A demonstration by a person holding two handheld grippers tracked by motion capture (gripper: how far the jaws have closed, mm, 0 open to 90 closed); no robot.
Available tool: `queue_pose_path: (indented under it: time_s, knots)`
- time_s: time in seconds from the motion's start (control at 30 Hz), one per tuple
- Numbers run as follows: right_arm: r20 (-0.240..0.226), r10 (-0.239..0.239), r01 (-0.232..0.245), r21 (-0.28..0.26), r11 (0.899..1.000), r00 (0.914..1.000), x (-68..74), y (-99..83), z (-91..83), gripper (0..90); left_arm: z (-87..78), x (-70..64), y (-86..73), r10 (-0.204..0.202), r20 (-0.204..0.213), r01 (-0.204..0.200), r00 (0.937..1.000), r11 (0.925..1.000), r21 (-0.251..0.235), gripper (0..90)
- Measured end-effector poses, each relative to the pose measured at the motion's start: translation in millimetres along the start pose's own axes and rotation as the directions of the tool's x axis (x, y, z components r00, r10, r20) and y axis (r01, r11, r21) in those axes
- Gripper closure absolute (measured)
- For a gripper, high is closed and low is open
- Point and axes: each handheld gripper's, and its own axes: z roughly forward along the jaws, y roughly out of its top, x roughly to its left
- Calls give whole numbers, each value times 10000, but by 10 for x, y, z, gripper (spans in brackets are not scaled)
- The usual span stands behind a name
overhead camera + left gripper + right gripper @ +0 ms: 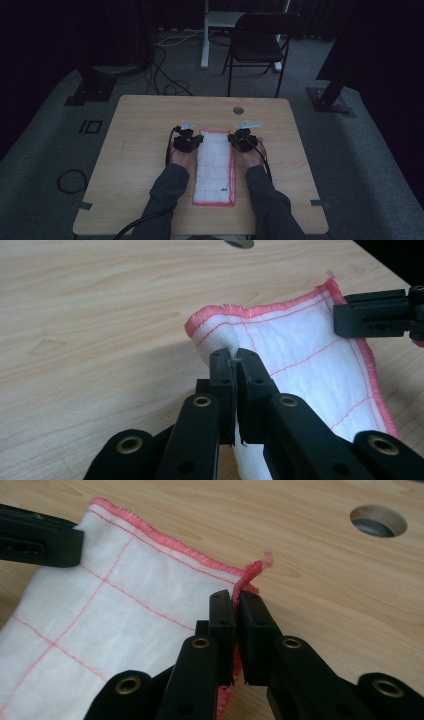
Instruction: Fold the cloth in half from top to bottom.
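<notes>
A white cloth with red grid lines and a pink-red hem lies lengthwise as a long strip in the middle of the wooden table. My left gripper is shut on the cloth's far left corner; in the left gripper view the jaws pinch the cloth just below the hem, and the gripper lifts a small fold. My right gripper is shut on the far right corner; in the right gripper view the hem of the cloth sticks up between the closed jaws of the gripper.
A round cable hole sits in the table beyond the cloth, also in the right gripper view as the hole. A black folding chair stands on the carpet past the table, with cables and stand bases around.
</notes>
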Motion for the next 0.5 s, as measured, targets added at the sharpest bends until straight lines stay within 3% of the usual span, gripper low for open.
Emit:
queue_pose_path:
  time_s: [0.5]
  knots:
    - [-585, -275, 240, -606, 9979, 9979, 99, -76, -337, 860, -331, -159, -80, 606, 256, -592, 9978, 9970, -507, 873]
